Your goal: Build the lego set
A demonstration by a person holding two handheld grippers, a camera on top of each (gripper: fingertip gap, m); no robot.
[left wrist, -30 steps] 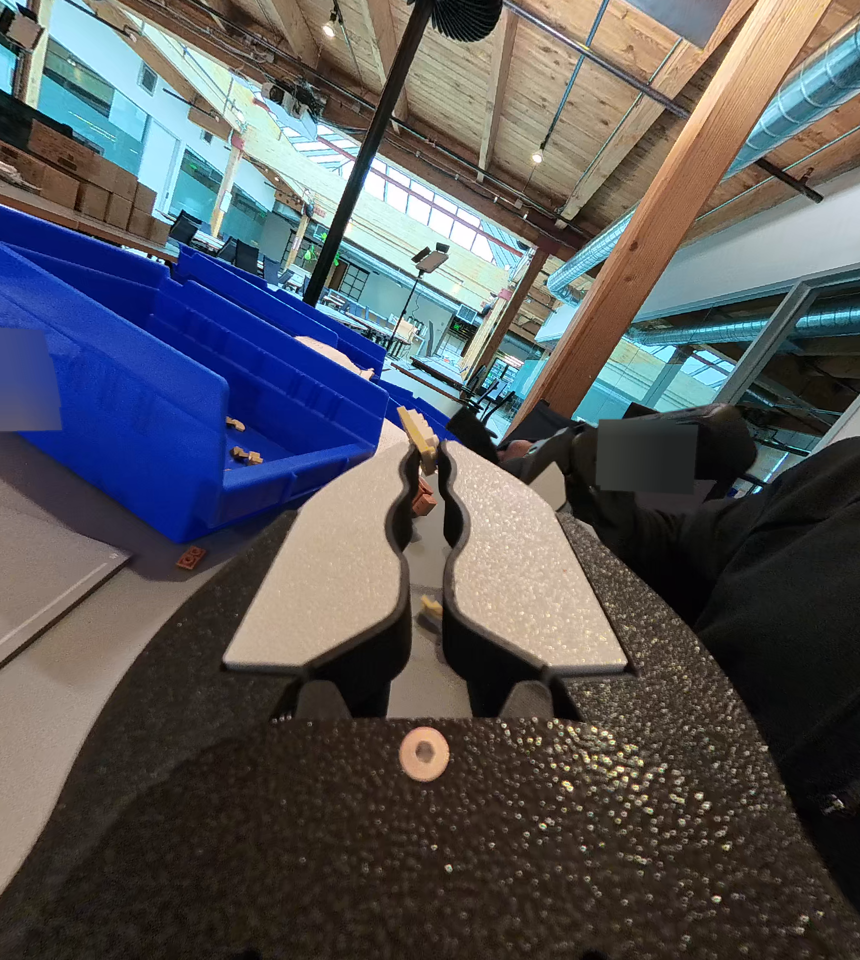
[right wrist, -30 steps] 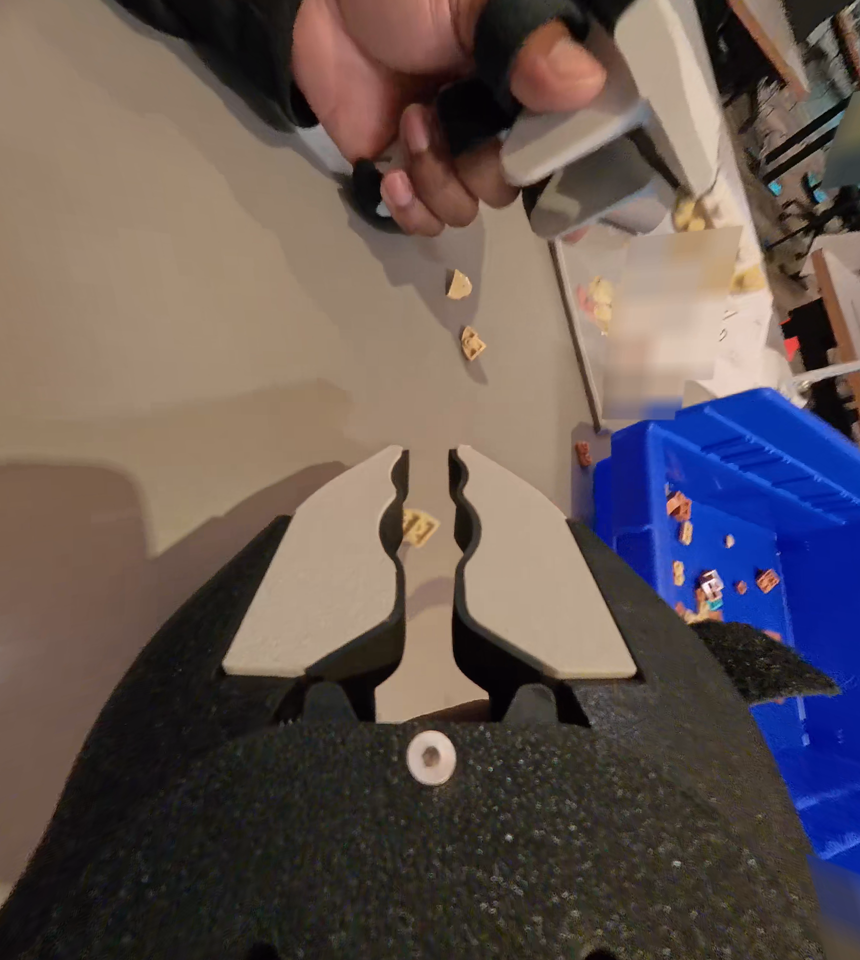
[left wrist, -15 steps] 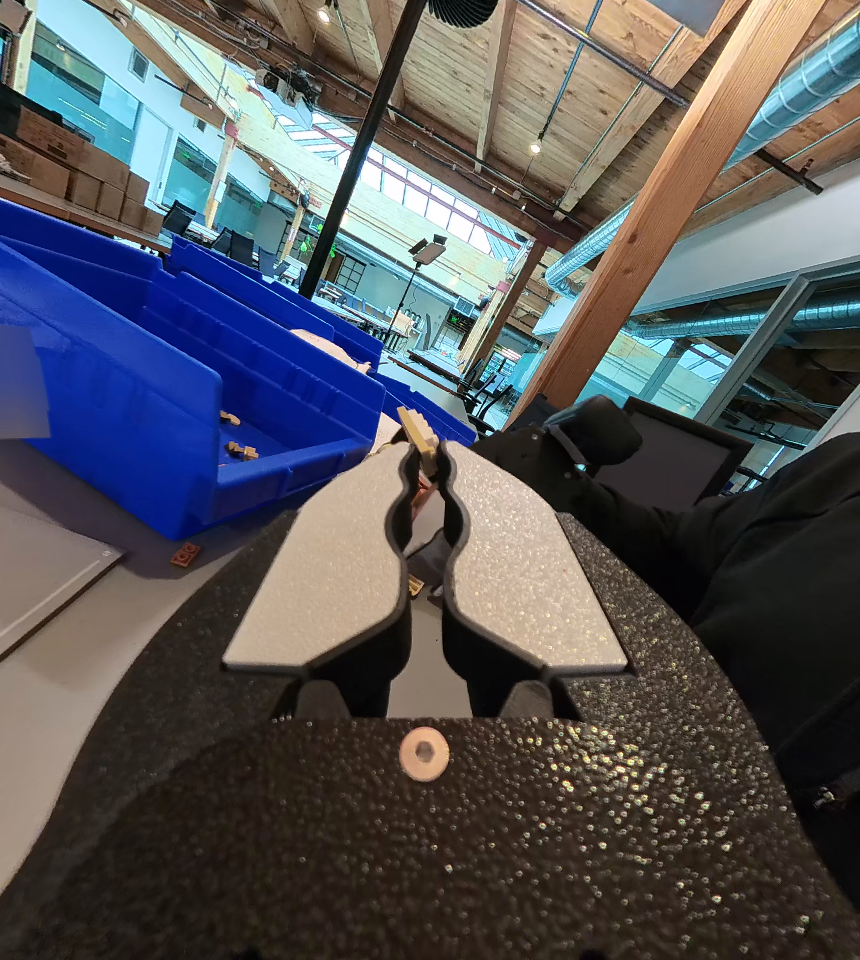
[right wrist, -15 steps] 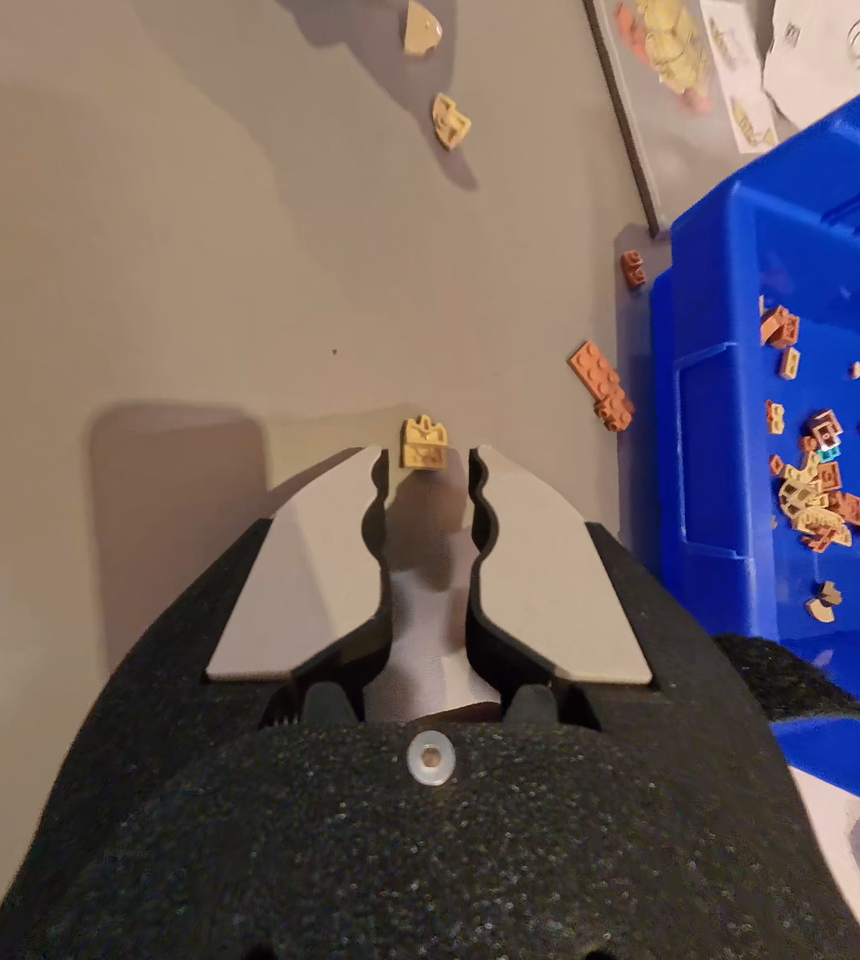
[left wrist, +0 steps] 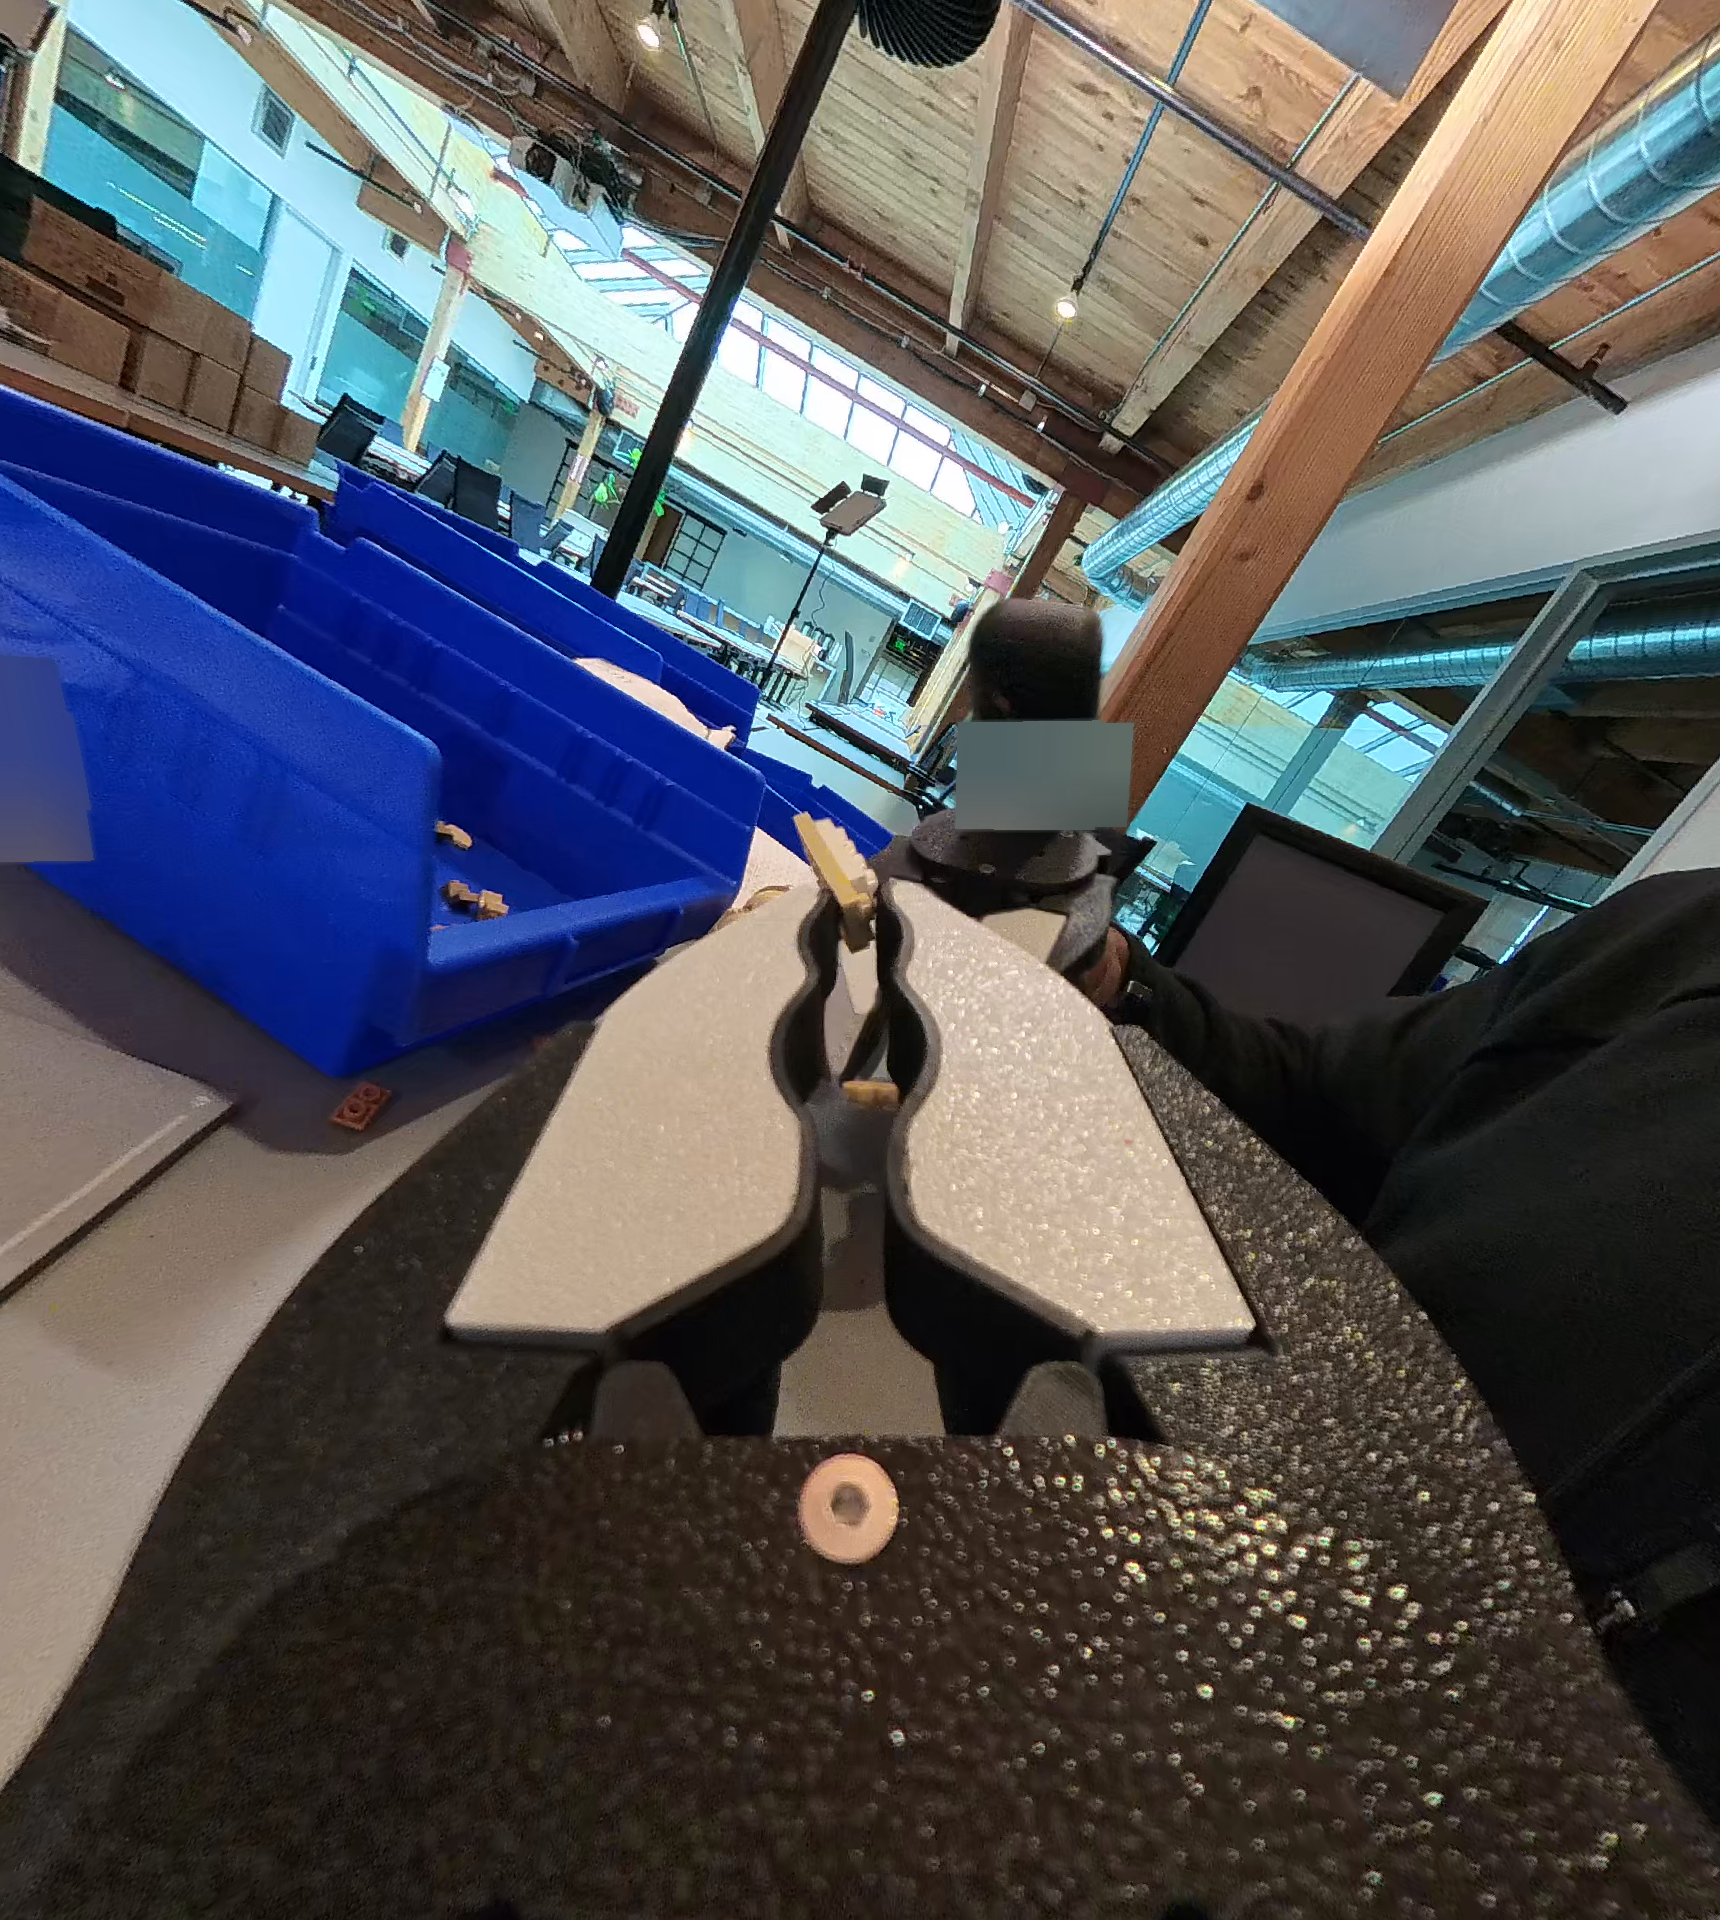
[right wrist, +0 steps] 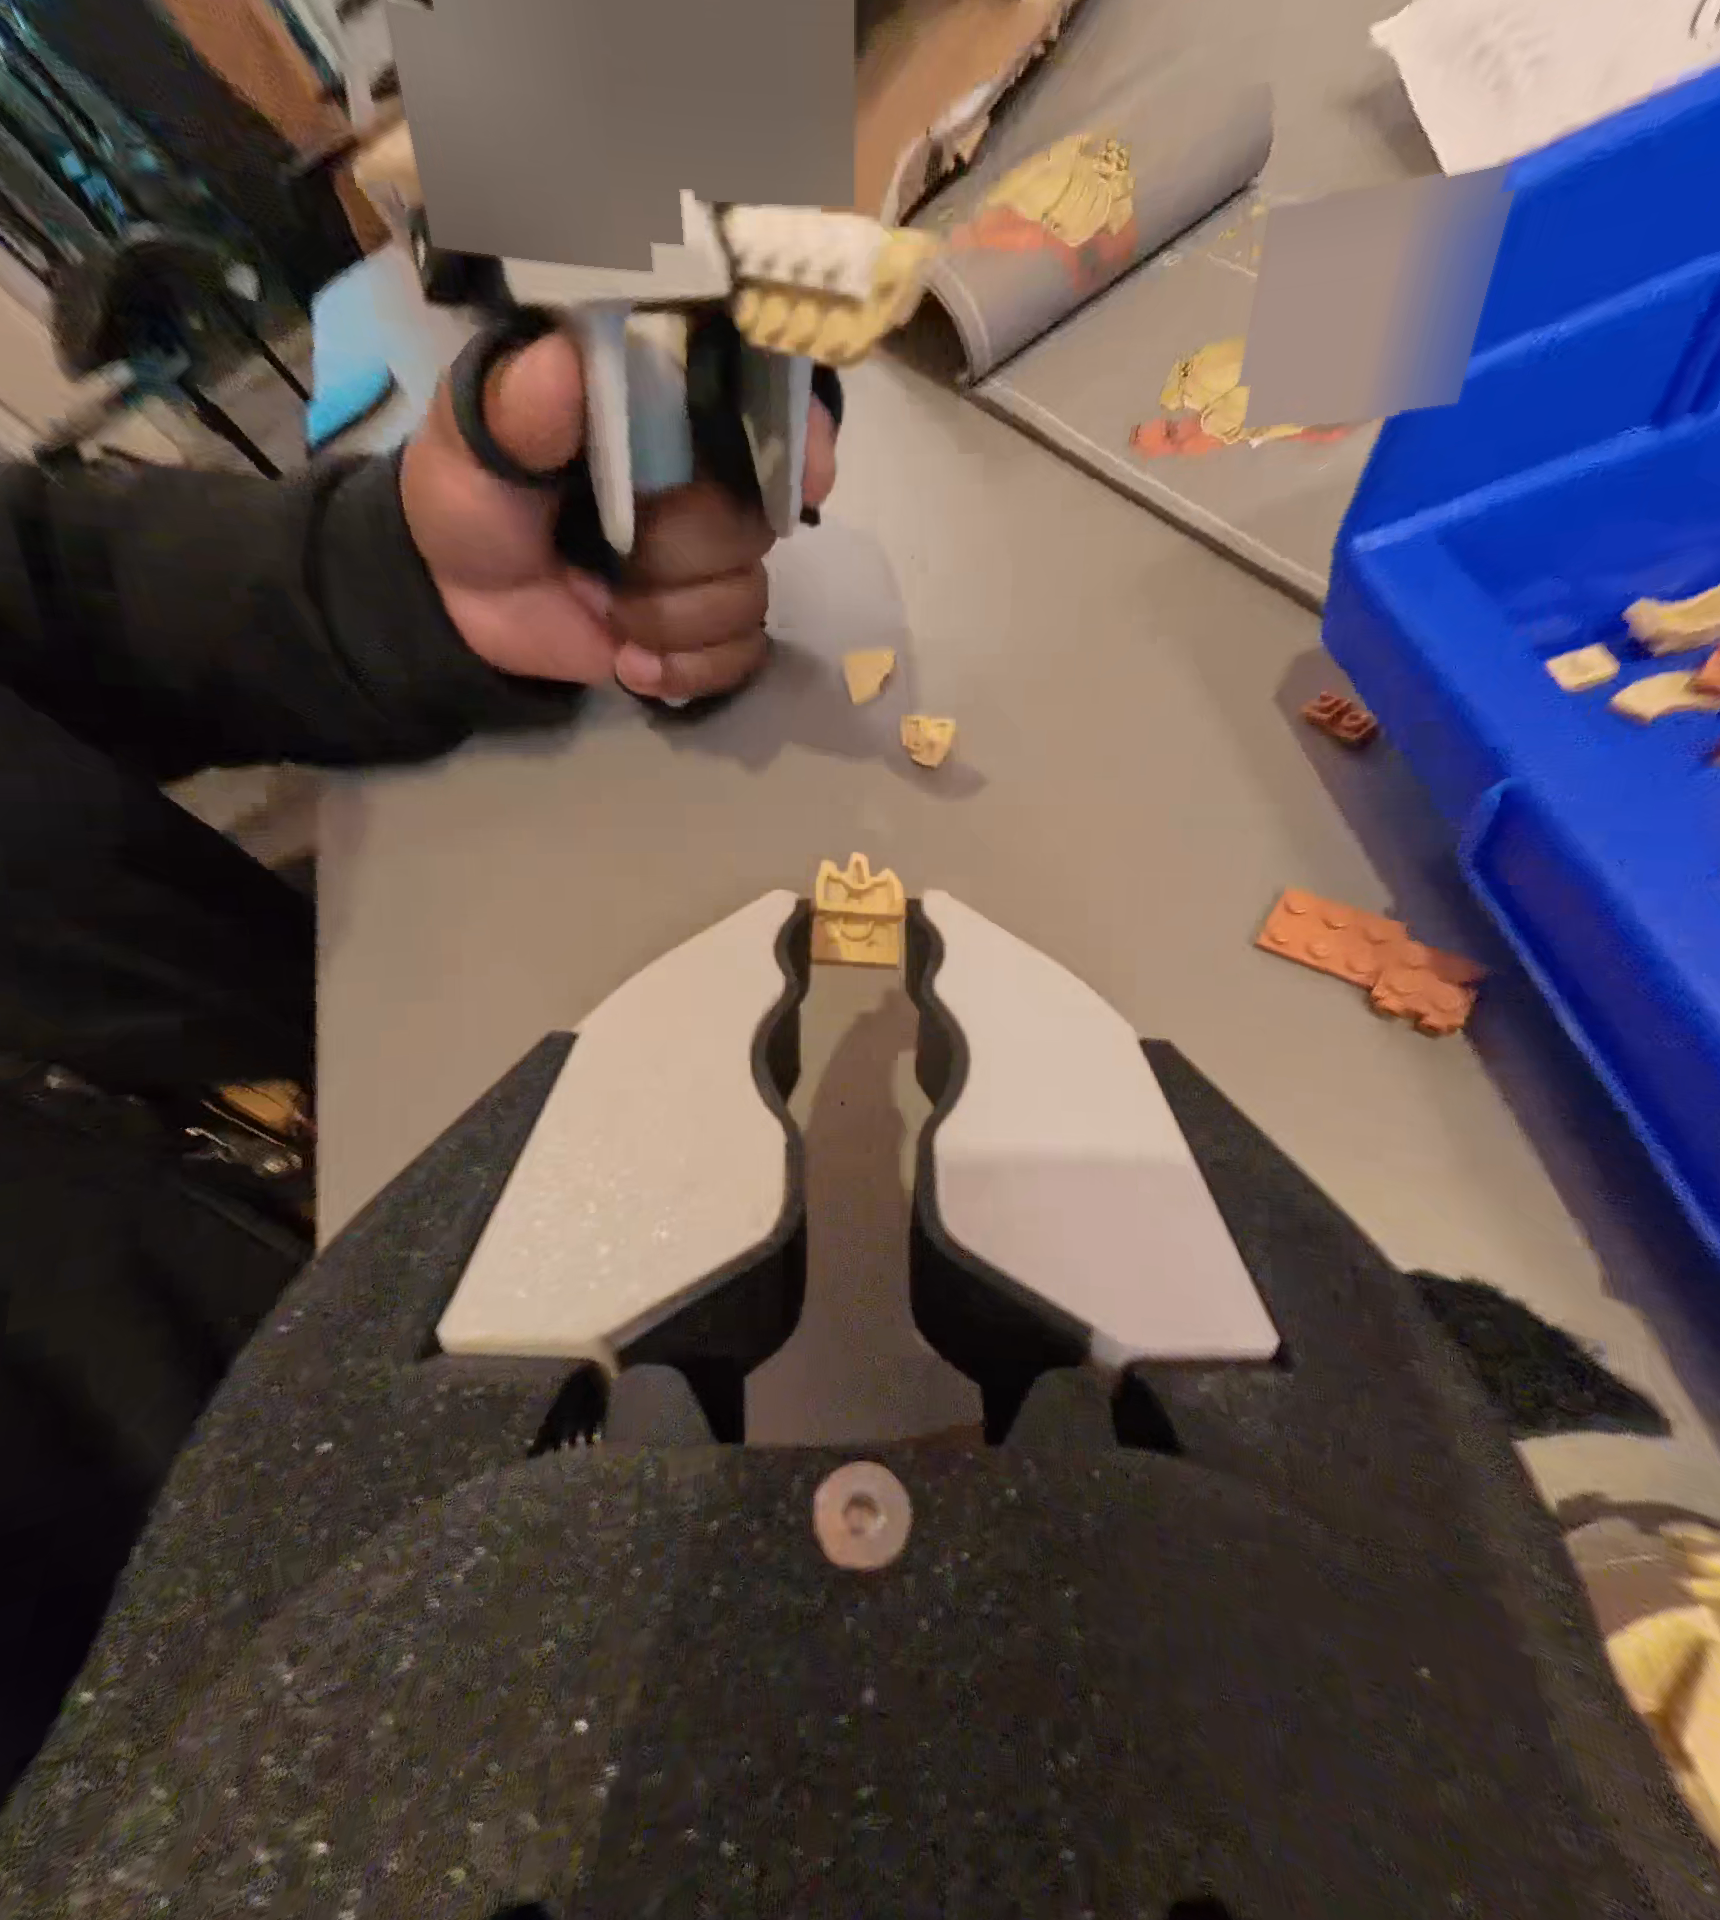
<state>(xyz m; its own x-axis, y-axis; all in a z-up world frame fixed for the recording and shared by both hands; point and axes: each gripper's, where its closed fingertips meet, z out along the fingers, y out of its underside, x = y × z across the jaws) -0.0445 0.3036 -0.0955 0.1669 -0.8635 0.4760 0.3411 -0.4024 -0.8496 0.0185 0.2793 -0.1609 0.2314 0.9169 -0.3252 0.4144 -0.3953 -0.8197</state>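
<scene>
- While the left gripper [left wrist: 853,914] points up toward the wooden ceiling, its two grey fingers [left wrist: 669,1122] are squeezed together on a tan and white lego assembly [left wrist: 838,868] — the piece pokes out past the tips, near the middle of the left wrist view.
- Seen from the right wrist view, that same lego assembly [right wrist: 825,281] sits near the top middle of the picture, with a person's hand [right wrist: 565,540] around the handle just below it.
- Down at the lower middle of that view, the right gripper [right wrist: 858,920] has its fingers pressed on both sides of a small gold lego piece [right wrist: 858,914] — the piece sits right at the tips, above the grey table [right wrist: 1095,644].
- Two little tan pieces [right wrist: 897,696] lie on the table, between the hand and the right gripper.
- An orange lego plate [right wrist: 1365,956] lies flat at the middle right, just beside the blue bin [right wrist: 1407,582].
- Lots of loose tan and orange bricks [right wrist: 1697,644] lie inside the bin at the right edge.
- At the upper right, an open instruction booklet [right wrist: 1095,239] lies on the table.
- On the left side of the left wrist view, a blue bin [left wrist: 295,831] holds a few tan bits, and one small orange brick [left wrist: 360,1103] lies on the table in front of it.
</scene>
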